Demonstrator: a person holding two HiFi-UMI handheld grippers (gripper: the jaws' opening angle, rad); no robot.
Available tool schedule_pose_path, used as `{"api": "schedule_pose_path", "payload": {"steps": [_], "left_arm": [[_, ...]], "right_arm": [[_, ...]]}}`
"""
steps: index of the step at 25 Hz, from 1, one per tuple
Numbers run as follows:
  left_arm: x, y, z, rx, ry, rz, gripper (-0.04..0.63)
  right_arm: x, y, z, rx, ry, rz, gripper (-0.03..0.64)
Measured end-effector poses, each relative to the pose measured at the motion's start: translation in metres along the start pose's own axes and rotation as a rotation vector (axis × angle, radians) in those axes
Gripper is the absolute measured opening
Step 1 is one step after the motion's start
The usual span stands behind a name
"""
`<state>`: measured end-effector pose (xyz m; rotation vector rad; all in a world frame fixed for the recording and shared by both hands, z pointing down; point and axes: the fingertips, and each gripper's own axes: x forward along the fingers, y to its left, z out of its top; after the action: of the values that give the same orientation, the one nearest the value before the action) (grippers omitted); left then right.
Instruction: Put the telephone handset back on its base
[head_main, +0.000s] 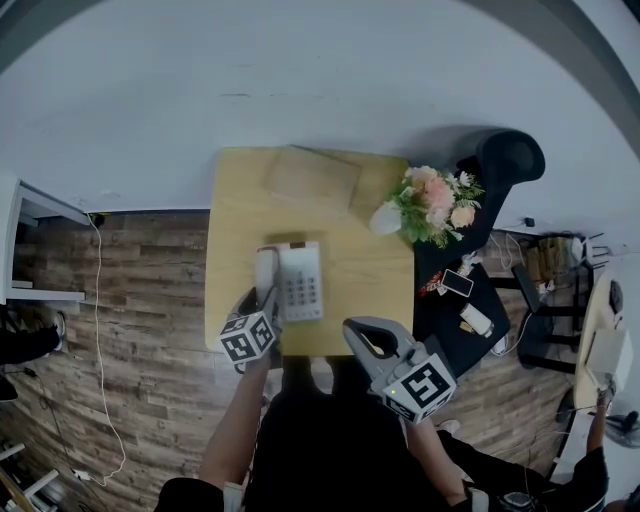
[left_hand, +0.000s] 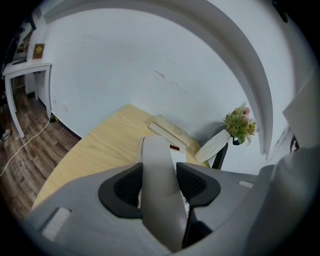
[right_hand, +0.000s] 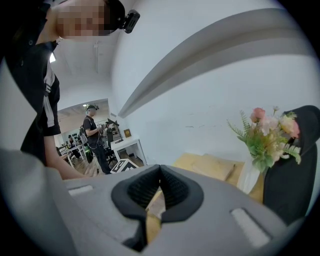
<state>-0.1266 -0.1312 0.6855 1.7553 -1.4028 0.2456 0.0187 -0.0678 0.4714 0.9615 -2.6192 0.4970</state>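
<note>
head view: a pale wooden worktop (head_main: 235, 230) stood against a white wall. the white telephone base (head_main: 301, 281) lay near the front edge, keypad up. the handset (head_main: 266, 270) lay along the left side of the base, with the left tool (head_main: 264, 298) pinching its near end. whether it sat fully in its cradle could not be told. the right tool (head_main: 372, 338) hung off the front edge of the worktop, apart from the phone. a flat tan packet (head_main: 312, 180) lay at the back, and a vase of flowers (head_main: 432, 205) stood at the back right corner beside a black chair (head_main: 510, 160).

left gripper view: the left tool (left_hand: 159, 182) had both pads pressed on the handset (left_hand: 156, 160), which ran away from the camera toward the base (left_hand: 180, 157). the packet (left_hand: 170, 130) and flowers (left_hand: 240, 126) showed beyond.

right gripper view: the right tool (right_hand: 160, 176) was pressed together, its tips touching, nothing between them. the worktop (right_hand: 200, 165) and flowers (right_hand: 267, 135) lay ahead.
</note>
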Motion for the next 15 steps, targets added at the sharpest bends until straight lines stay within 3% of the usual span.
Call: {"api": "schedule_pose_path", "payload": {"steps": [15], "left_arm": [[0.021,0.006,-0.01,0.05,0.024,0.053,0.222]], "right_arm": [[-0.002,-0.007,-0.003,0.011,-0.001,0.007,0.002]]}}
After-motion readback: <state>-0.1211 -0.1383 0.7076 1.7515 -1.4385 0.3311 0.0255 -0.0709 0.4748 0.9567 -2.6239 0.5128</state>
